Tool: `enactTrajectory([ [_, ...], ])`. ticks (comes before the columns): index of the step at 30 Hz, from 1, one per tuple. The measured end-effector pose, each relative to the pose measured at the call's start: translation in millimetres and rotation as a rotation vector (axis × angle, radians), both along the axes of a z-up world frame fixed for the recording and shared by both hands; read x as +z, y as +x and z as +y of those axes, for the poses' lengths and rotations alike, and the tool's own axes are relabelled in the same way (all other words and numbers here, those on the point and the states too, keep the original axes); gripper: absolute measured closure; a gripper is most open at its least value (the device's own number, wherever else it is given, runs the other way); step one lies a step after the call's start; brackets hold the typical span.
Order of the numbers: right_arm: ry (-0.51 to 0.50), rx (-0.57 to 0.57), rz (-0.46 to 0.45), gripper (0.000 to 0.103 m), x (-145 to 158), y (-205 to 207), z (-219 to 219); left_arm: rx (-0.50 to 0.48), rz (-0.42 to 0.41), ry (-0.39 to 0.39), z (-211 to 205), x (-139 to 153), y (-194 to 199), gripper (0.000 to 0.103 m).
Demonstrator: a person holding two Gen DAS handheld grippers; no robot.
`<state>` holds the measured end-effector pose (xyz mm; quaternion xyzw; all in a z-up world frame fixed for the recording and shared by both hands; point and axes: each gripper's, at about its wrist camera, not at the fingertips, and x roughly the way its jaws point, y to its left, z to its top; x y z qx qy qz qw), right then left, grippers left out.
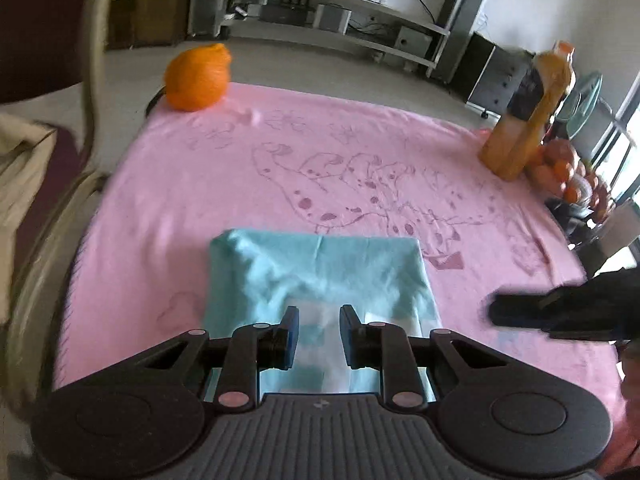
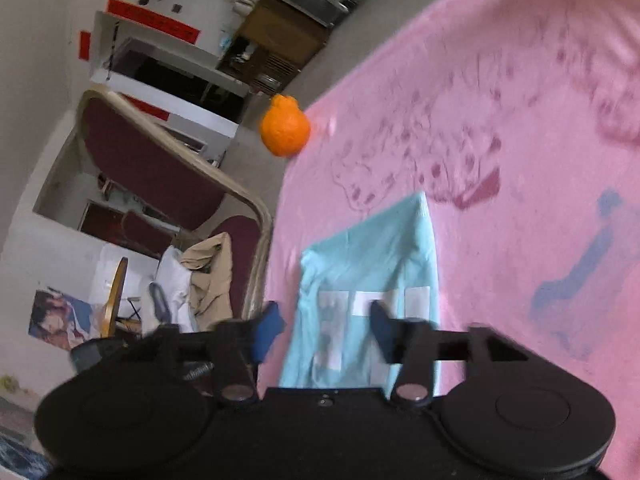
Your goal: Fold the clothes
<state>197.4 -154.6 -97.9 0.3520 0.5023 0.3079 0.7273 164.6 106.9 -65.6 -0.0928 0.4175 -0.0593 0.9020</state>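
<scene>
A light blue shirt [image 1: 316, 272] lies folded into a rectangle on the pink printed cloth [image 1: 360, 152], with white print patches on its near part. My left gripper [image 1: 319, 312] is open just above the shirt's near edge, holding nothing. My right gripper shows blurred at the right in the left wrist view [image 1: 520, 312]. In the right wrist view the right gripper [image 2: 326, 320] is open above the shirt [image 2: 372, 264], tilted, with its left finger past the table's left edge. The shirt lies flat and free of both grippers.
An orange fruit [image 1: 198, 78] sits at the cloth's far left corner and shows in the right wrist view [image 2: 285, 127]. An orange juice bottle [image 1: 528, 112] stands at the far right, with a fruit bowl [image 1: 568, 176] beside it. A maroon chair with heaped clothes [image 2: 200, 280] stands left of the table.
</scene>
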Motion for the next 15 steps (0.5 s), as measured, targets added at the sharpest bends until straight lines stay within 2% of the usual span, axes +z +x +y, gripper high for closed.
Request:
enactTrajectory([
  [2, 0.034, -0.004, 0.064, 0.091, -30.5, 13.6, 14.0, -0.013, 0.004, 0.000, -5.5, -12.0, 12.5, 0.095],
  [3, 0.067, -0.001, 0.091, 0.091, -44.8, 18.5, 19.0, -0.021, 0.015, 0.020, -7.0, -17.6, 15.9, 0.097],
  [5, 0.102, -0.005, 0.112, 0.090, -65.6, 23.2, 23.6, -0.037, 0.042, 0.067, -9.7, -28.8, 21.7, 0.096],
  [6, 0.098, -0.004, 0.120, 0.089, -73.3, 24.5, 23.3, -0.048, 0.064, 0.108, -10.6, -34.3, 23.0, 0.089],
  [7, 0.092, -0.003, 0.128, 0.090, -80.5, 25.7, 22.6, -0.055, 0.070, 0.135, -10.1, -34.0, 21.1, 0.089],
  [8, 0.085, -0.002, 0.136, 0.099, -87.8, 26.9, 21.9, -0.061, 0.072, 0.158, -9.4, -32.5, 18.7, 0.089],
  [9, 0.075, -0.001, 0.137, 0.103, -88.6, 27.1, 19.5, -0.046, 0.091, 0.181, -6.0, -31.4, 14.5, 0.089],
  [13, 0.006, -0.020, 0.110, 0.103, -79.7, 22.2, 8.0, 0.042, 0.132, 0.237, 16.4, -28.8, -6.8, 0.090],
  [15, -0.029, -0.048, 0.101, 0.103, -72.9, 16.1, -1.2, 0.104, 0.136, 0.303, 25.1, -28.0, -17.8, 0.091],
])
